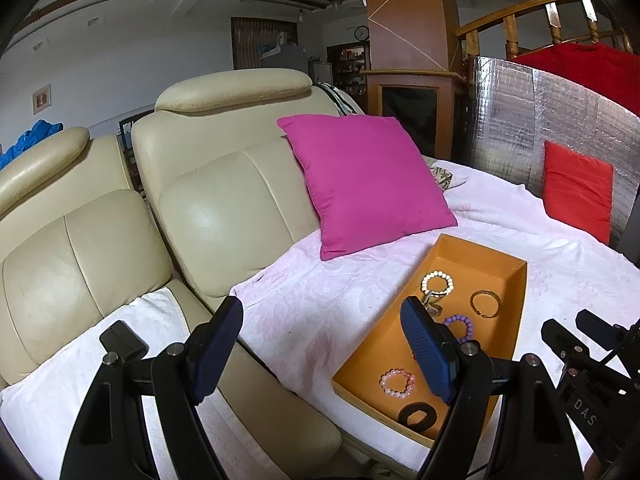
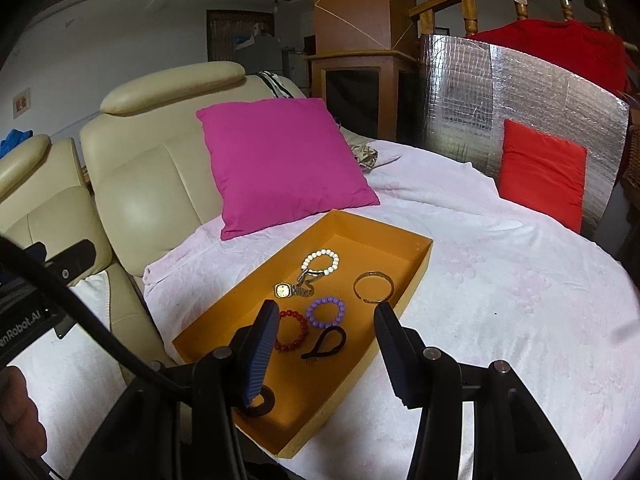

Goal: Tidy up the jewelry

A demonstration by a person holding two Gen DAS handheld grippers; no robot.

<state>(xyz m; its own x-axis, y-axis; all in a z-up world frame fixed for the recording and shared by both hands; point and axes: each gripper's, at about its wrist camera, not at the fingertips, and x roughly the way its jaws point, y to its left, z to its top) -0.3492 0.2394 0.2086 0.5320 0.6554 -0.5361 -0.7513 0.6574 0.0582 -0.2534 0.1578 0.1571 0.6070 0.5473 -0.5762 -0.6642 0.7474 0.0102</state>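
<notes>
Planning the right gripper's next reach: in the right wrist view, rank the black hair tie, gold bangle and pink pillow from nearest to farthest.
1. Black hair tie, between the right gripper's fingertips, in the orange tray.
2. Gold bangle, tray's right side.
3. Pink pillow, beyond the tray.

**Seven pieces sitting in one tray**

One orange tray [image 2: 416,276] is holding four beaded bracelets: white [image 2: 321,262], purple [image 2: 325,311], red [image 2: 291,331] and pink [image 1: 396,382]. One gold bangle [image 2: 373,286], one watch [image 2: 283,290] and two black hair ties [image 2: 325,343] [image 1: 418,414] are lying alongside. Two cushions are resting nearby: one magenta [image 2: 280,160], one red [image 2: 542,172].
</notes>
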